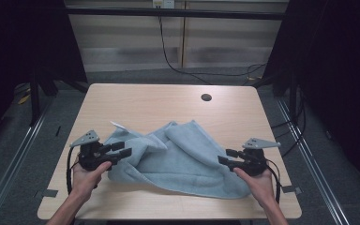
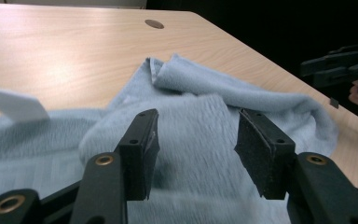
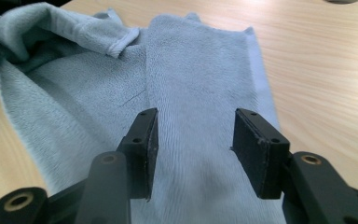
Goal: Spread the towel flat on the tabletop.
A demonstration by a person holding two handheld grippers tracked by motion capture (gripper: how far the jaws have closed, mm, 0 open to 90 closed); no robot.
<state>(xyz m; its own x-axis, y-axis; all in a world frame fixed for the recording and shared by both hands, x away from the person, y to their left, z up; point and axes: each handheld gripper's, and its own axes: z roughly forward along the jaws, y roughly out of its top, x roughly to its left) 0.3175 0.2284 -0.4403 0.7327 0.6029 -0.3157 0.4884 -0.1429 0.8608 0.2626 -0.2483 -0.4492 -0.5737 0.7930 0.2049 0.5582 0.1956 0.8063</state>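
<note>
A light blue towel (image 1: 178,159) lies crumpled on the wooden table (image 1: 159,103), with folds bunched toward its middle and a white tag (image 1: 117,125) at its far left corner. My left gripper (image 1: 125,149) sits at the towel's left edge, jaws apart over the cloth. In the left gripper view the open gripper (image 2: 196,140) frames towel pile (image 2: 200,107) without the pads pressing it. My right gripper (image 1: 223,156) rests at the towel's right edge. In the right gripper view the gripper (image 3: 193,140) stands open above a flat strip of towel (image 3: 191,70).
A round cable hole (image 1: 206,97) sits in the table's far right part. Bare wood stretches behind the towel up to the far edge. Dark floor, metal rails and cables surround the table. The near table edge lies just behind both hands.
</note>
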